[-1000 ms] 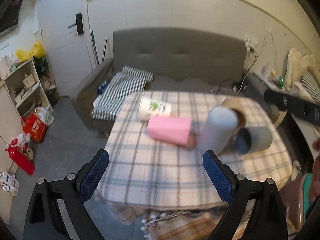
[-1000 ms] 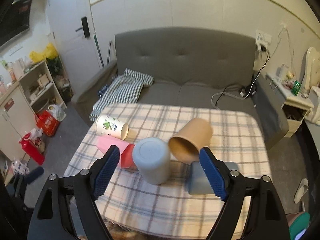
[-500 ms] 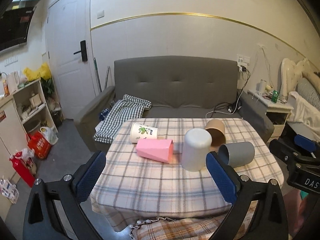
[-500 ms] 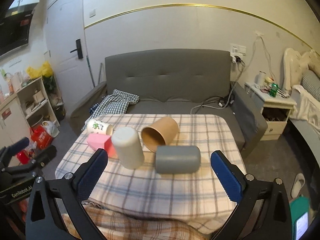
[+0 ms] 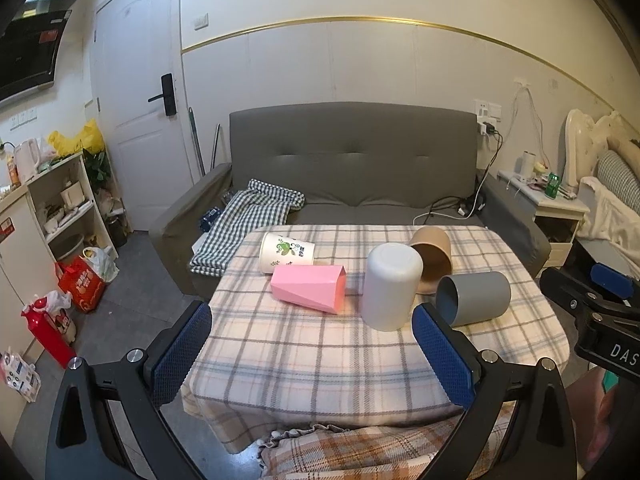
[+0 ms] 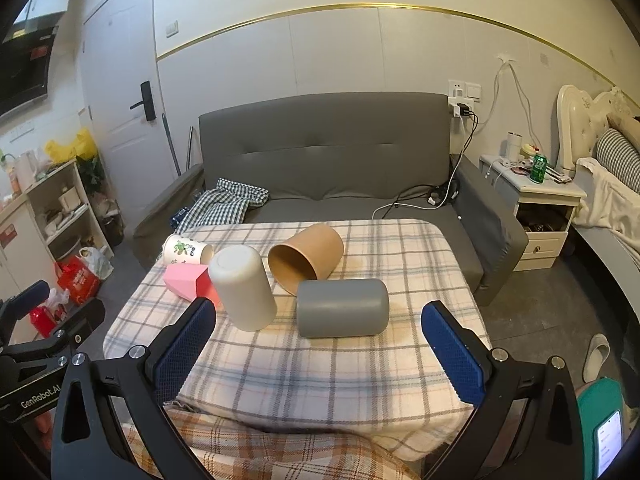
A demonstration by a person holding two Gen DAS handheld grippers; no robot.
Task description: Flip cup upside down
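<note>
Five cups are seen on a table [image 5: 304,364] covered with a plaid cloth, in the middle of both wrist views. A white cup [image 5: 392,285] stands upside down with its closed base up, at the centre of the left wrist view and left of centre in the right wrist view [image 6: 242,286]. The other four lie on their sides. A grey cup [image 5: 474,298] lies just to the right of the white one, its open mouth turned toward the left wrist camera; in the right wrist view [image 6: 342,307] it is seen side-on. A brown paper cup [image 5: 432,254] lies behind these two, touching or nearly touching the grey one (contact cannot be settled). A pink faceted cup [image 5: 310,288] lies to the left of the white cup, and a white paper cup with a green print [image 5: 286,252] lies just behind the pink one.

The left gripper [image 5: 312,354] is held at the lower edge of its frame, short of the table's near edge — its blue pads [image 5: 182,352] are spread wide, with nothing between them. The right gripper [image 6: 320,350] is likewise held low in its frame, fingers wide apart and empty, the grey cup being framed above the gap. Each gripper is also glimpsed at the margin of the other's view.

A grey sofa [image 5: 352,168] is seen behind the table, with a checked cloth [image 5: 248,220] draped on its left seat.
</note>
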